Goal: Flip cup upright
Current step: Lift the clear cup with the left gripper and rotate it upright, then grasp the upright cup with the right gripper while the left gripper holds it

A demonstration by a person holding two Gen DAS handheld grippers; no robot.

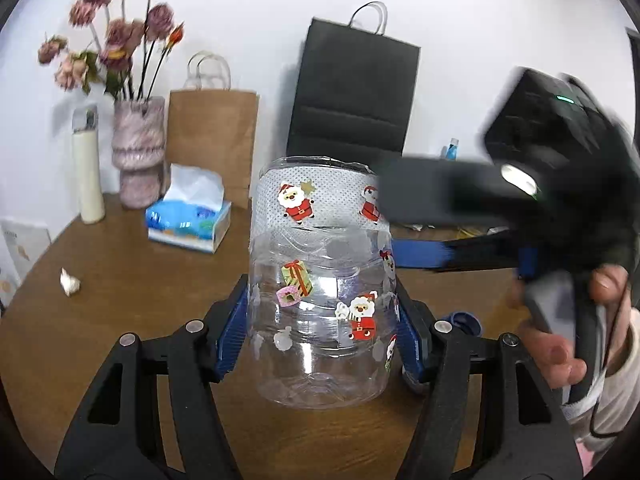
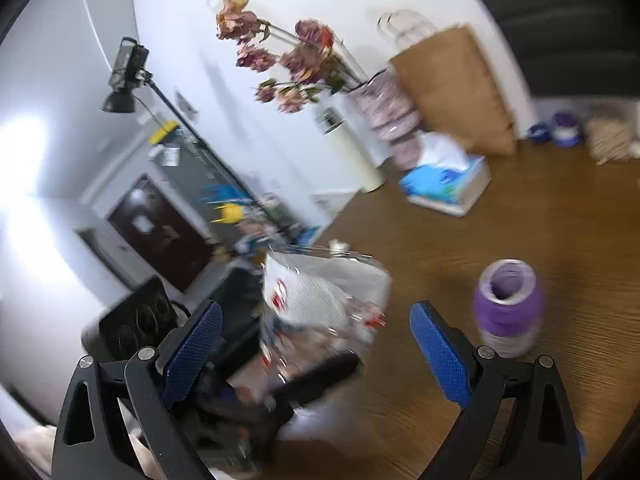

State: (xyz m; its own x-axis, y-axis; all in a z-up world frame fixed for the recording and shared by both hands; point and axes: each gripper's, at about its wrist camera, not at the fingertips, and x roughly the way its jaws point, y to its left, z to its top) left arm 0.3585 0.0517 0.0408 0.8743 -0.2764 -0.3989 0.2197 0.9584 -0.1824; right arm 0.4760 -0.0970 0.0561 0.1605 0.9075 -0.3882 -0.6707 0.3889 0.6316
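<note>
Left wrist view: left gripper (image 1: 322, 326) is clamped on the clear plastic cup with Santa and gift stickers (image 1: 320, 280), blue pads pressing both sides of its lower body. Cup stands on the brown wooden table (image 1: 132, 304), centre near, wide transparent end down and white-banded end up; which end is the mouth, cannot tell. Right gripper (image 1: 420, 254) comes in from the right, blurred, one blue finger just beside the cup's right side; contact unclear. Far left: pink ribbed vase with dried roses (image 1: 138, 152), cream tall bottle (image 1: 89, 168), blue tissue box (image 1: 188, 220). Brown paper bag (image 1: 212, 136) and black paper bag (image 1: 352, 92) lean on the far wall.

Right wrist view: right gripper's fingers are spread wide apart, holding nothing. Cup is blurred between and beyond them. Purple thread spool (image 2: 508, 308) stands on the table to the right.
</note>
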